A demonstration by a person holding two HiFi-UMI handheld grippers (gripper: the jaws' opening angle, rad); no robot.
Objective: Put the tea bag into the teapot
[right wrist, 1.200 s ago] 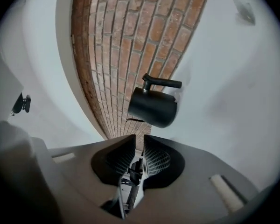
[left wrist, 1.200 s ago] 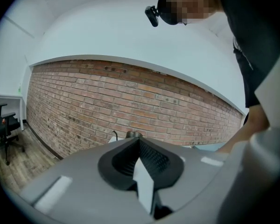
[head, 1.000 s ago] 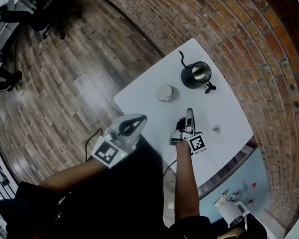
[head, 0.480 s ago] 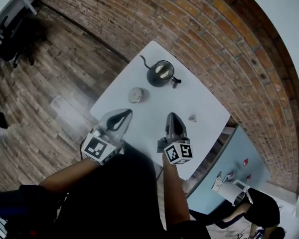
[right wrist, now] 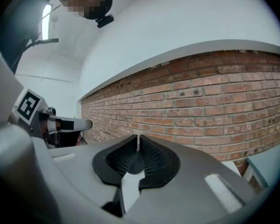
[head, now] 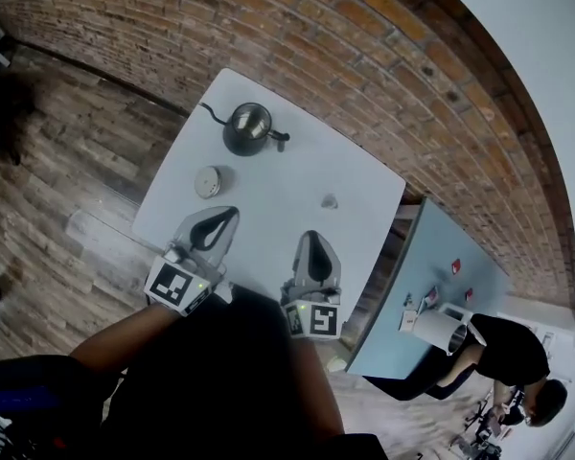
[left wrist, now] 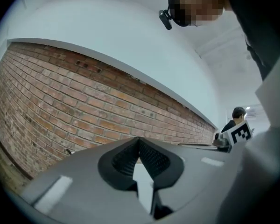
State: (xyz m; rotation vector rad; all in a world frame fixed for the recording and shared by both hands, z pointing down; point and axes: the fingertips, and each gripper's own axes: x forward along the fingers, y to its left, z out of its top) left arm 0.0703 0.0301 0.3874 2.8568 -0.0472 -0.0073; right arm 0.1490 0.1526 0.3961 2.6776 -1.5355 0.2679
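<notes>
- Tea bag (head: pixel 330 201) lies on the table (head: pixel 289 161), well apart from the teapot (head: pixel 247 128). I judge it light, soft and easily torn, so a gentle pinch at its top edge suits. It shows too small to tell whether there is a string.
- Right gripper (head: pixel 312 241), the nearer one, hovers short of the bag. Its jaws have just been opening to a sliver, with nothing between them.
- Left gripper (head: pixel 222 218) has its jaws clenched together, empty.

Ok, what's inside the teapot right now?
The teapot stands open, its lid apart on the table. The tea bag lies on the table, not inside. The pot's depths are too small to make out.
</notes>
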